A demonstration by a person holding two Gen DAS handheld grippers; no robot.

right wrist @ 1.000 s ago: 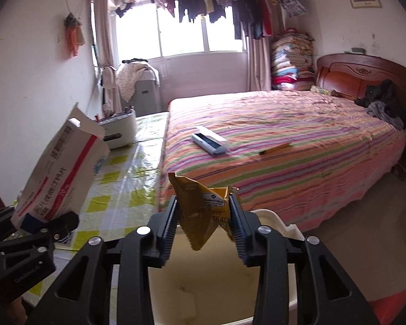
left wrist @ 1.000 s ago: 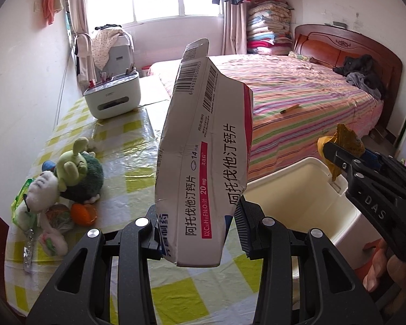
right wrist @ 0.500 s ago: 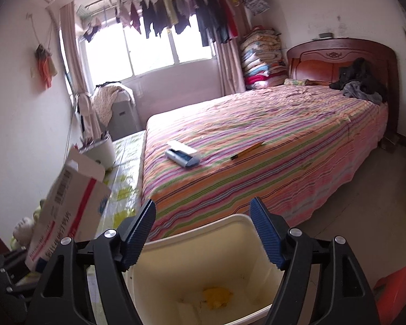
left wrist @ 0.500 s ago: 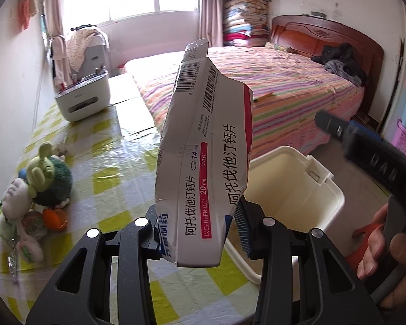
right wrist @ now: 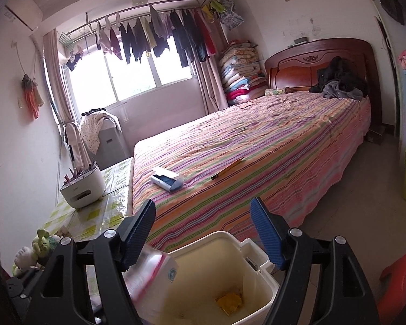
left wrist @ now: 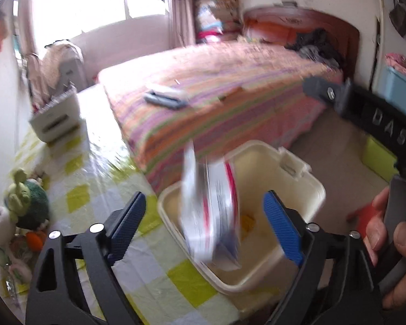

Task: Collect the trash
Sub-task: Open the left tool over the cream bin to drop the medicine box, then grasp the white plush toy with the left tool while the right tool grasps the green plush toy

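Box released over the bin

The medicine box [left wrist: 211, 211], long axis upright, is seen just beyond the left gripper [left wrist: 204, 220], whose jaws have just been opening; nothing is held by the spread right gripper [right wrist: 203, 233], and the bin [left wrist: 305, 197] is directly below.

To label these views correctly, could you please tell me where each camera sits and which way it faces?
Left wrist: on the left claw, angled down at the cream bin and falling medicine box; the right hand shows.
Right wrist: on the right claw, above the bin, facing bed and window.
Shared: bin, box, bed.
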